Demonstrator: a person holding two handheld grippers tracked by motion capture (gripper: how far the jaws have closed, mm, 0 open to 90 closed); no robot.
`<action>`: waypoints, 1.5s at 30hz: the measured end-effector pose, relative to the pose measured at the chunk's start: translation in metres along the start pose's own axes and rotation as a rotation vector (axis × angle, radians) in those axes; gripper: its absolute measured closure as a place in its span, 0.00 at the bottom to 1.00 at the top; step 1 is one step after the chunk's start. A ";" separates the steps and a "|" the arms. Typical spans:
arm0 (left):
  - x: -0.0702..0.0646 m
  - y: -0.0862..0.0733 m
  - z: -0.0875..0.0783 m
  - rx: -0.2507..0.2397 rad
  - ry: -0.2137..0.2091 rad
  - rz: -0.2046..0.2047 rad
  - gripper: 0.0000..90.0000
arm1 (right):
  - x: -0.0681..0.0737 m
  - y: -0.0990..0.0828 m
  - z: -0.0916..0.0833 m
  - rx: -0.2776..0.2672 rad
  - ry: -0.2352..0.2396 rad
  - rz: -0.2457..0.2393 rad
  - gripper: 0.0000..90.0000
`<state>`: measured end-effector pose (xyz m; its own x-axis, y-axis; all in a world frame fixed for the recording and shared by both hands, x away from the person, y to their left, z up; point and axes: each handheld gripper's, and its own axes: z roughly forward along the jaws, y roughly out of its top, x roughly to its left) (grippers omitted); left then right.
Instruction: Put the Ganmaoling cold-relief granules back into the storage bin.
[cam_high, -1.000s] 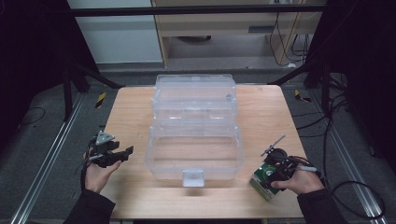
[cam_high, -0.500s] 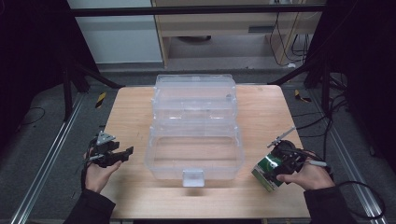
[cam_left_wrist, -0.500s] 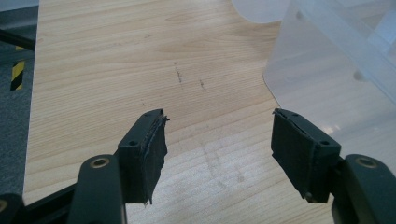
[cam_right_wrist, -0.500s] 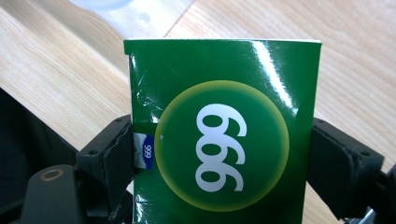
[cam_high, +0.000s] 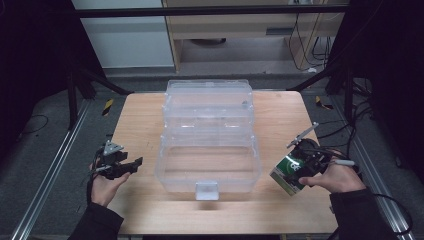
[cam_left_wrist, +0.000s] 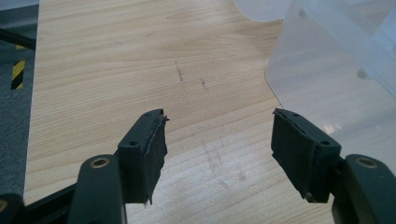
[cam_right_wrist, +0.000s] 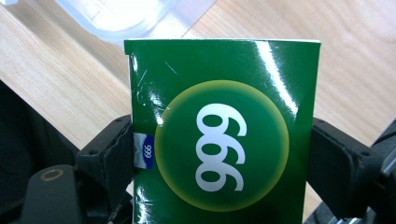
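Observation:
A clear plastic box (cam_high: 209, 165) with its lid (cam_high: 209, 102) folded back stands in the middle of the wooden table (cam_high: 140, 125). My right gripper (cam_high: 300, 167) is shut on a green box marked 999 (cam_high: 288, 173), held right of the clear box; in the right gripper view the green box (cam_right_wrist: 224, 135) sits clamped between both jaws of my right gripper (cam_right_wrist: 222, 158). My left gripper (cam_high: 127, 166) hovers open left of the clear box. In the left gripper view my left gripper (cam_left_wrist: 219, 144) has nothing between its jaws, with the clear box (cam_left_wrist: 336, 60) ahead to the right.
A latch tab (cam_high: 207, 190) sticks out from the clear box's near wall. Metal rails (cam_high: 45, 185) run along the floor beside the table. Cables (cam_high: 350, 125) trail off the right edge.
My right gripper has lifted the green box slightly and carried it a little up and to the right. The left gripper has stayed in place.

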<state>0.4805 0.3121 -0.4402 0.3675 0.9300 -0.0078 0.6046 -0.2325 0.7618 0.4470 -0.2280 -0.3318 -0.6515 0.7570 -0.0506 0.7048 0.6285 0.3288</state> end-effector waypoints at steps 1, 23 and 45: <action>0.000 0.000 0.000 0.001 0.000 0.003 0.38 | 0.000 0.002 -0.003 0.002 -0.002 -0.002 0.19; 0.000 -0.001 0.003 0.014 -0.006 0.003 0.38 | 0.009 0.057 -0.034 -0.028 0.030 -0.192 0.19; -0.001 -0.002 0.005 0.021 -0.008 0.008 0.38 | 0.034 0.103 -0.015 -0.056 0.126 -0.437 0.20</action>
<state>0.4828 0.3105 -0.4447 0.3776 0.9259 -0.0072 0.6163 -0.2456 0.7482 0.4933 -0.1398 -0.2854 -0.9157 0.3933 -0.0821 0.3424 0.8707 0.3531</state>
